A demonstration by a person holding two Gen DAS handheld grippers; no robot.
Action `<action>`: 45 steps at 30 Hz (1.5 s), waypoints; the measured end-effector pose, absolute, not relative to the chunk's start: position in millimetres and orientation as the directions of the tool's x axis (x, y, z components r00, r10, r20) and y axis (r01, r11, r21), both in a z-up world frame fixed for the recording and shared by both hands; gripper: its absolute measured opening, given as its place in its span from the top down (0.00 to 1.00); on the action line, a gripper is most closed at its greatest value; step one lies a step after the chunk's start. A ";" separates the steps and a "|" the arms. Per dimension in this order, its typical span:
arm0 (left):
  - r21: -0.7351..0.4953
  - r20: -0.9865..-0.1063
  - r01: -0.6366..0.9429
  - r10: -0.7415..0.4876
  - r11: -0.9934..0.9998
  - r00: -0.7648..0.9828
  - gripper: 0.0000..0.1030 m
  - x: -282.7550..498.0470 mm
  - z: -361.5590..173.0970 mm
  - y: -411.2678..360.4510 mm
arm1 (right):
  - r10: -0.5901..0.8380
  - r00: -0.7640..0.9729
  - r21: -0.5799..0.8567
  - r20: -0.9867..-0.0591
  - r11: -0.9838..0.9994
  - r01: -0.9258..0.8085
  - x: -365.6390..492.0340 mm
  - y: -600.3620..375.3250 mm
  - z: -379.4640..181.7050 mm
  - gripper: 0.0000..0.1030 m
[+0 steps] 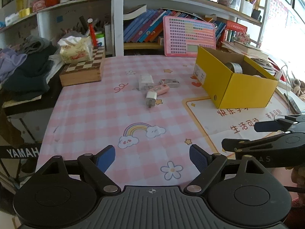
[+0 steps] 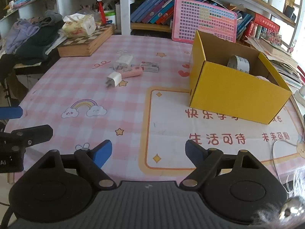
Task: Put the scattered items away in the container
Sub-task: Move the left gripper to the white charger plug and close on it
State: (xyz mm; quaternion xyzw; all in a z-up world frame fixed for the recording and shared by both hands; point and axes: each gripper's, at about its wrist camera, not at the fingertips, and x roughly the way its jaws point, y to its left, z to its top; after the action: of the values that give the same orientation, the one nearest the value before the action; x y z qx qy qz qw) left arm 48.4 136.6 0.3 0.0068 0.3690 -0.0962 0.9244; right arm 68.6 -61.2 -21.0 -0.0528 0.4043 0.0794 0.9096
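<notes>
A small heap lies mid-table: a white charger plug (image 1: pixel 151 97) (image 2: pixel 114 79), a pink tube-shaped item (image 1: pixel 161 90) (image 2: pixel 131 72), a white adapter block (image 1: pixel 145 81) (image 2: pixel 124 60) and a small flat printed box (image 1: pixel 170 82) (image 2: pixel 150 66). To the right stands the open yellow cardboard box (image 1: pixel 246 93) (image 2: pixel 236 93) with a tape roll (image 1: pixel 234 67) (image 2: pixel 239 63) inside. My left gripper (image 1: pixel 152 158) hovers open near the table's front edge, far short of the heap. My right gripper (image 2: pixel 148 151) is open too, with nothing between its blue pads, in front of the yellow box.
A wooden chessboard box (image 1: pixel 83 70) with a tissue pack (image 1: pixel 76 50) on it sits at the back left beside piled clothes (image 1: pixel 24 66). A pink chart board (image 1: pixel 189 37) leans against the bookshelf. A thin white cable (image 2: pixel 276 152) lies at the right front.
</notes>
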 end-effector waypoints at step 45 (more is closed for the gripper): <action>-0.050 -0.710 0.153 -0.143 0.987 0.690 0.44 214.7 -47.9 108.5 | 0.216 0.663 0.020 -0.717 0.957 -0.289 244.1 -55.1 -24.2 0.22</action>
State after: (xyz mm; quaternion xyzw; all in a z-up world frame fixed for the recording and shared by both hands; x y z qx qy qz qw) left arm 214.7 108.5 -47.9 0.0064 0.3856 -0.0805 0.9191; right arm 244.1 -55.1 -24.2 -0.0476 0.3862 0.1385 0.9107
